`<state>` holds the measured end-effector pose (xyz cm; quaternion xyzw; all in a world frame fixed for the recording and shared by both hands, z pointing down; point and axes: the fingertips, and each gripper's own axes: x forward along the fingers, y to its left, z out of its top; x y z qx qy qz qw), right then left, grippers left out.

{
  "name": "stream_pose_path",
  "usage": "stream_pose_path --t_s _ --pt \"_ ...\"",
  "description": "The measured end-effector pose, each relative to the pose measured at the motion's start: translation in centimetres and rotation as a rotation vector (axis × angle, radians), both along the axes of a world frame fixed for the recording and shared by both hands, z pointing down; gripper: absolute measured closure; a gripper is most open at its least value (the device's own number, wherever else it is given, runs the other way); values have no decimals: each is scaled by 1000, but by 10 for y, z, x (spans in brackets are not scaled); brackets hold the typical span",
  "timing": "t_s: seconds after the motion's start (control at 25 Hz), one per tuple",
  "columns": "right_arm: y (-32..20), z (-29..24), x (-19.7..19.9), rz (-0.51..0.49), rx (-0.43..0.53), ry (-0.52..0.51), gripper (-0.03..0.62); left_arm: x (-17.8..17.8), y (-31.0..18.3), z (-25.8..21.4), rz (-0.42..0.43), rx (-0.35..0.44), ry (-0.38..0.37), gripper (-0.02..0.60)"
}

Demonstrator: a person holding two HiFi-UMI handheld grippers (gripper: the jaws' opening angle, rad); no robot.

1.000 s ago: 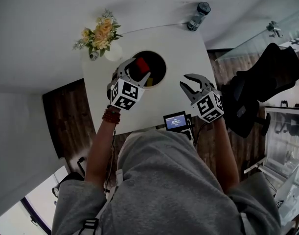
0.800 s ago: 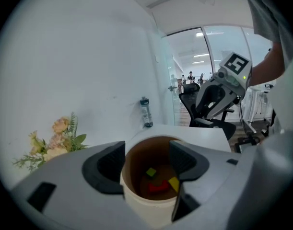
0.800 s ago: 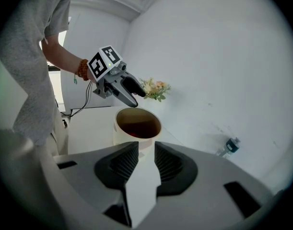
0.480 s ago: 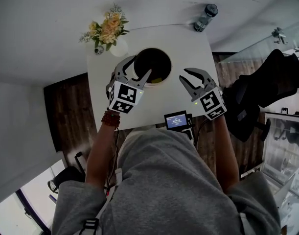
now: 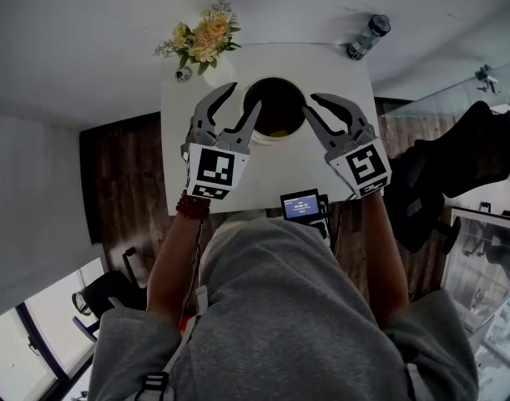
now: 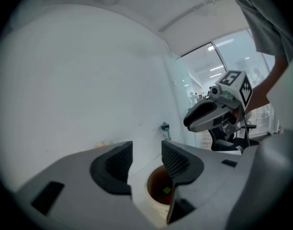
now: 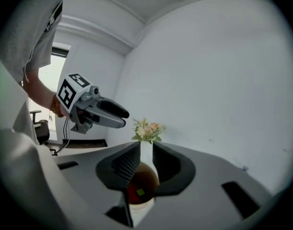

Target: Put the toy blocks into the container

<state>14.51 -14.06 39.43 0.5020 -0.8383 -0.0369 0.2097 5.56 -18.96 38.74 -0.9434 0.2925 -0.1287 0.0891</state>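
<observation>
A round container (image 5: 274,138), white outside and dark inside, stands on the white table (image 5: 175,170). Toy blocks lie in it: a yellow one (image 5: 279,132) shows in the head view, and a green-yellow one (image 6: 166,190) beside a red one (image 7: 133,194) in the gripper views. My left gripper (image 5: 242,97) hangs above the container's left rim, open and holding nothing. My right gripper (image 5: 310,104) hangs above the right rim, also open and holding nothing. Both sets of jaws have just been closing, with nothing between them. Each gripper view looks down between its jaws into the container (image 6: 158,202) (image 7: 139,200).
A vase of yellow flowers (image 5: 200,38) stands at the table's far left corner, a water bottle (image 5: 368,35) at the far right. A small lit screen (image 5: 300,206) sits at the near edge. A black office chair (image 5: 455,153) is on the right, over dark wood floor.
One second ago the left gripper held a red block over the container; the block has left the jaws. Both grippers have risen and moved to either side of the container, their jaws narrower.
</observation>
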Motion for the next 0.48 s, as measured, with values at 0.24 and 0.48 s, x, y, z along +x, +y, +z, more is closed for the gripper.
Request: stream_pose_path --t_s 0.24,0.48 --pt "-8 -33 -17 15 113 -90 531 -15 8 -18 -85 36 98 457" --pt "-2 -26 -46 -45 119 -109 544 -26 22 -2 -141 -5 128 532"
